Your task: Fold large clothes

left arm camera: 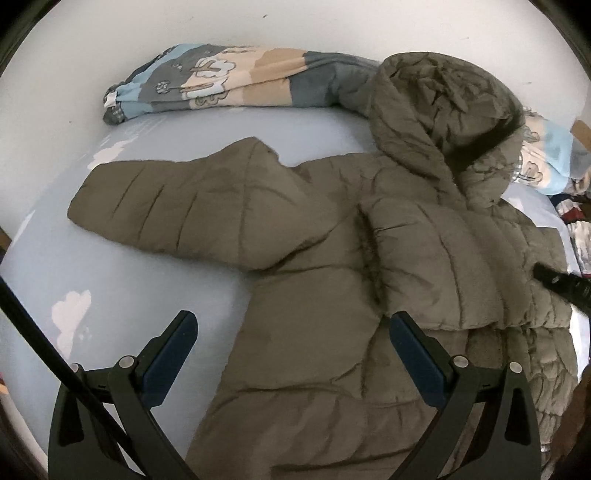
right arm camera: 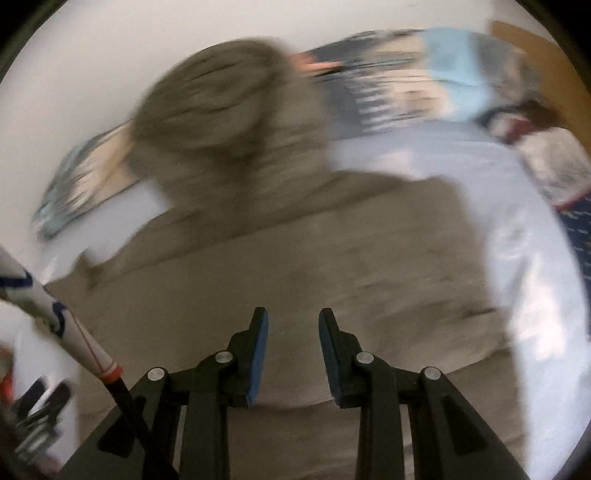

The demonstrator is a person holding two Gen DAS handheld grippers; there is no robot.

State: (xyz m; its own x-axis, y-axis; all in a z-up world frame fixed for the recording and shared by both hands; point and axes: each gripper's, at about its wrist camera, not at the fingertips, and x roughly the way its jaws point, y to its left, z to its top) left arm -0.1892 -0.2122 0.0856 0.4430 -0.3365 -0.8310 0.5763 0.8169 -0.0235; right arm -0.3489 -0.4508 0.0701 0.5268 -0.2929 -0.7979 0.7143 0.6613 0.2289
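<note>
An olive-green quilted hooded jacket (left arm camera: 332, 258) lies flat on a pale blue bed sheet (left arm camera: 147, 280). Its left sleeve (left arm camera: 166, 206) stretches out to the left, its right sleeve (left arm camera: 424, 266) is folded over the chest, and the hood (left arm camera: 443, 110) lies at the top. My left gripper (left arm camera: 293, 332) is wide open and empty, hovering above the jacket's lower body. My right gripper (right arm camera: 293, 325) is open and empty above the jacket (right arm camera: 295, 266); that view is motion-blurred. The tip of the right gripper (left arm camera: 561, 284) shows at the right edge of the left wrist view.
A rolled patterned blanket (left arm camera: 229, 81) lies along the white wall (left arm camera: 295, 22) behind the jacket, and it shows in the right wrist view (right arm camera: 424, 74). More fabrics are piled at the bed's right side (left arm camera: 580, 229). A white striped stick (right arm camera: 74, 325) crosses the lower left.
</note>
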